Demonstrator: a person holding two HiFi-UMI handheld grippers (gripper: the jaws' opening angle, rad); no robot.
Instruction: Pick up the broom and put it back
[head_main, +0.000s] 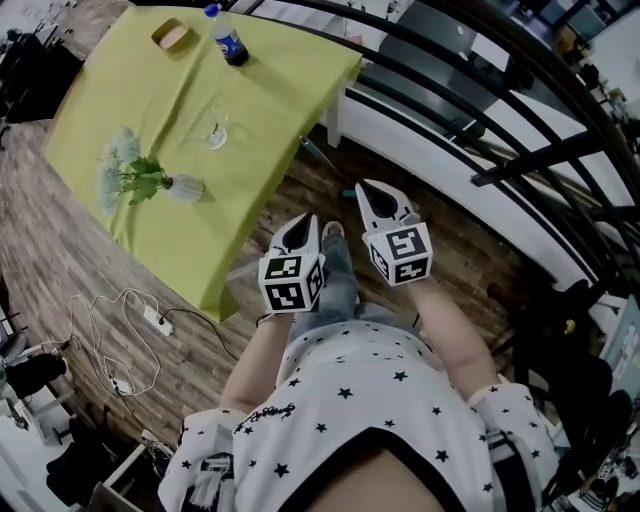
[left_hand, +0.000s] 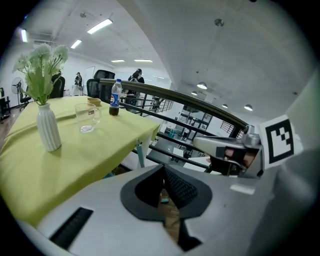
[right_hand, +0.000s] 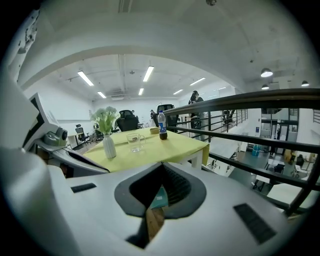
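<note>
1. In the head view, the left gripper (head_main: 304, 228) and the right gripper (head_main: 372, 195) are held side by side, a little apart, in front of a person's star-printed shirt (head_main: 370, 390) and above a wooden floor (head_main: 200, 370). Both are pointed towards the near corner of a bench (head_main: 250, 100) covered with a yellow-green cloth. Each pair of jaws is seen drawn to a closed point with nothing in it. A vase of flowers (head_main: 183, 187), a glass (head_main: 215, 130), a bottle (head_main: 227, 35) and a small bowl (head_main: 172, 35) are carried on the bench. A thin rod (head_main: 320, 157) is seen slanting by that corner, near a dark railing (head_main: 480, 90). Whether it is the broom cannot be told. A power strip (head_main: 155, 320) with its cable lies on the floor at the left.

2. In the left gripper view, the jaws are seen shut at the tips and empty. Only floor and a small teal scrap (left_hand: 163, 200) are glimpsed through the slit behind the tips. A teal rod stands just beside the bench's white leg (left_hand: 142, 159). The right gripper's marker cube is seen at the right edge.

3. In the right gripper view, the jaws are likewise closed on nothing. A teal piece with a pale label (right_hand: 159, 196) is seen through the slit, lying beyond the jaws and not gripped.
</note>
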